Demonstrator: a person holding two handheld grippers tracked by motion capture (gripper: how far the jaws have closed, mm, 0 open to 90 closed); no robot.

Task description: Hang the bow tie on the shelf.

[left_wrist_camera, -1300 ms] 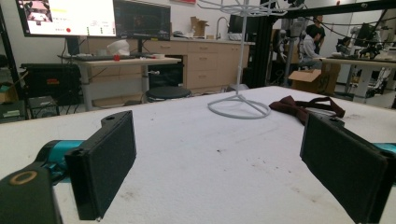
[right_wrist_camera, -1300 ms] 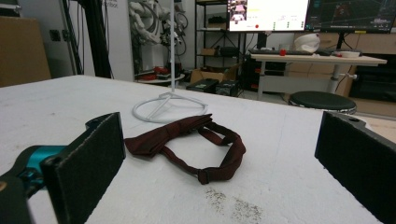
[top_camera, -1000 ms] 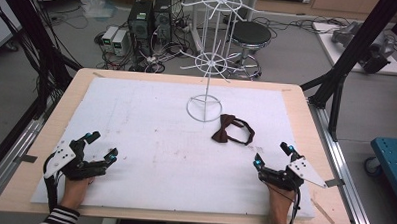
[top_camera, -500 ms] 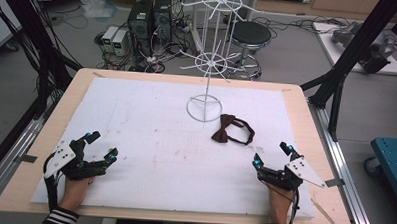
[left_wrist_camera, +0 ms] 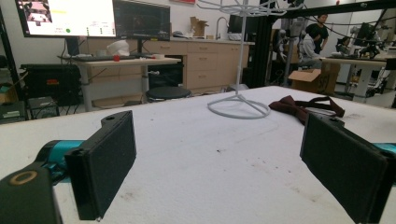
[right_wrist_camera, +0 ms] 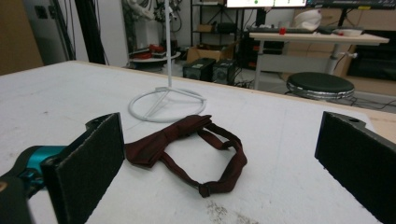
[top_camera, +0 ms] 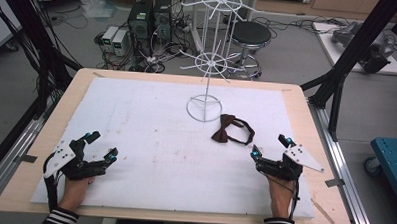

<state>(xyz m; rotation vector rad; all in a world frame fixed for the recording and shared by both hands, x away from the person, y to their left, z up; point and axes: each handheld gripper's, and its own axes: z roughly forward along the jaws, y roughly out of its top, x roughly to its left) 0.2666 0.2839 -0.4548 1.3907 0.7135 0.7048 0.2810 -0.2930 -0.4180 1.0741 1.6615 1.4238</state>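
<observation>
A dark brown bow tie (top_camera: 232,129) with its strap looped lies flat on the white table cover, just right of the round base of a white wire display stand (top_camera: 204,108). My right gripper (top_camera: 271,147) rests open near the front right, a short way from the bow tie (right_wrist_camera: 187,149), which lies straight ahead between its jaws. My left gripper (top_camera: 101,144) rests open at the front left, far from the bow tie (left_wrist_camera: 299,106) and the stand (left_wrist_camera: 238,106). Both grippers hold nothing.
The white foam cover (top_camera: 150,135) sits on a wooden table (top_camera: 77,78). The stand's wire arms (top_camera: 211,62) spread above the table's far middle. Beyond the far edge stand a stool (top_camera: 253,34) and computer cases (top_camera: 150,18). Black frame posts (top_camera: 356,52) flank the table.
</observation>
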